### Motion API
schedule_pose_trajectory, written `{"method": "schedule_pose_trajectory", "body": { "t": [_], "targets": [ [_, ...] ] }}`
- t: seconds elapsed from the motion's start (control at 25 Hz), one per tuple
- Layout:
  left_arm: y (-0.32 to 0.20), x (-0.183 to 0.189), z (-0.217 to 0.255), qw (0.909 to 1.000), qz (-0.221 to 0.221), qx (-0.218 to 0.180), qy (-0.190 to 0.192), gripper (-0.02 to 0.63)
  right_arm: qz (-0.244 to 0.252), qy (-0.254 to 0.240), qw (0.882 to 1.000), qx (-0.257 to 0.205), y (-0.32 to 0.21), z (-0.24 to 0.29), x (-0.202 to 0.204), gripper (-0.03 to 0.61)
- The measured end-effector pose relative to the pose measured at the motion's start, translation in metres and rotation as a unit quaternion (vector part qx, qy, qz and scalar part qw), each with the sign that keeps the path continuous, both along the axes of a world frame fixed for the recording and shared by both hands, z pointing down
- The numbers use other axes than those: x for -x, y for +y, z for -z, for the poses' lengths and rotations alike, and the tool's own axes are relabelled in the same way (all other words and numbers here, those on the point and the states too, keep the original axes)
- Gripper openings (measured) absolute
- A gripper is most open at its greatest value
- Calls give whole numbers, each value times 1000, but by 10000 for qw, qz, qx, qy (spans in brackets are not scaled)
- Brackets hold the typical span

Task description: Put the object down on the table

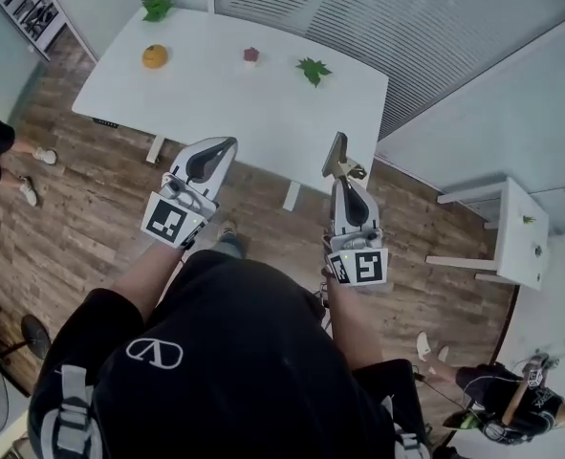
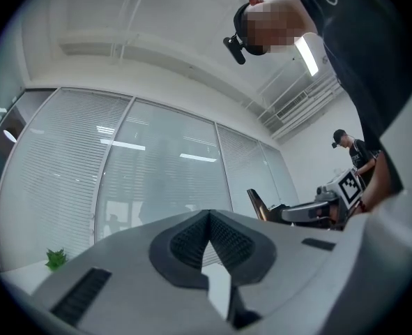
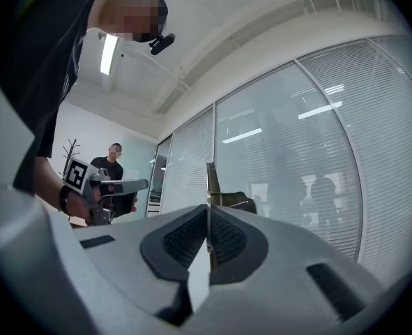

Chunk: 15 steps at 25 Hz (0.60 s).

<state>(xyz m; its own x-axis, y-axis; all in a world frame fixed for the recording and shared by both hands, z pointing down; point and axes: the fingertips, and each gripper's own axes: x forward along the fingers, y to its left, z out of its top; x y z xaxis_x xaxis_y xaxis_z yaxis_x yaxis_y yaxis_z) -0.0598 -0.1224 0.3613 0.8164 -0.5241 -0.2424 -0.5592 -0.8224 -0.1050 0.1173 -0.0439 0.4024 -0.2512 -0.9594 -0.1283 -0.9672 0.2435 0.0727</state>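
Fingers (image 3: pixel 185 239) of right gripper (image 3: pixel 207 223) tight on thin flat object (image 3: pixel 210 183).

The object (image 1: pixel 337 155) is a thin, flat, dark-brown piece with a slanted tip and small brass-coloured fittings at its lower end, though what exactly it is cannot be told. It stands upright and edge-on between the closed jaws of the right gripper (image 1: pixel 342 176), its tip pointing up and away from the person. It is held in the air by the near right corner of the white table (image 1: pixel 263 113), not resting on it.
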Motion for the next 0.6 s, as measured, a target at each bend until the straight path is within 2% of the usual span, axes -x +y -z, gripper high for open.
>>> {"method": "schedule_pose_trajectory", "body": {
  "t": [0.16, 0.32, 0.6],
  "targets": [
    [-72, -13, 12, 9996, -236, -104, 132, 5, -105, 32, 9999, 30, -64, 2, -1, 6],
    [-92, -14, 16, 9994, -198, -197, 189, 5, -116, 76, 9999, -17, -81, 9, 0, 6],
    [-151, -38, -7, 9998, -14, 53, -167, 5, 71, 45, 10000, -37, -151, 12, -27, 6]
  ]
}}
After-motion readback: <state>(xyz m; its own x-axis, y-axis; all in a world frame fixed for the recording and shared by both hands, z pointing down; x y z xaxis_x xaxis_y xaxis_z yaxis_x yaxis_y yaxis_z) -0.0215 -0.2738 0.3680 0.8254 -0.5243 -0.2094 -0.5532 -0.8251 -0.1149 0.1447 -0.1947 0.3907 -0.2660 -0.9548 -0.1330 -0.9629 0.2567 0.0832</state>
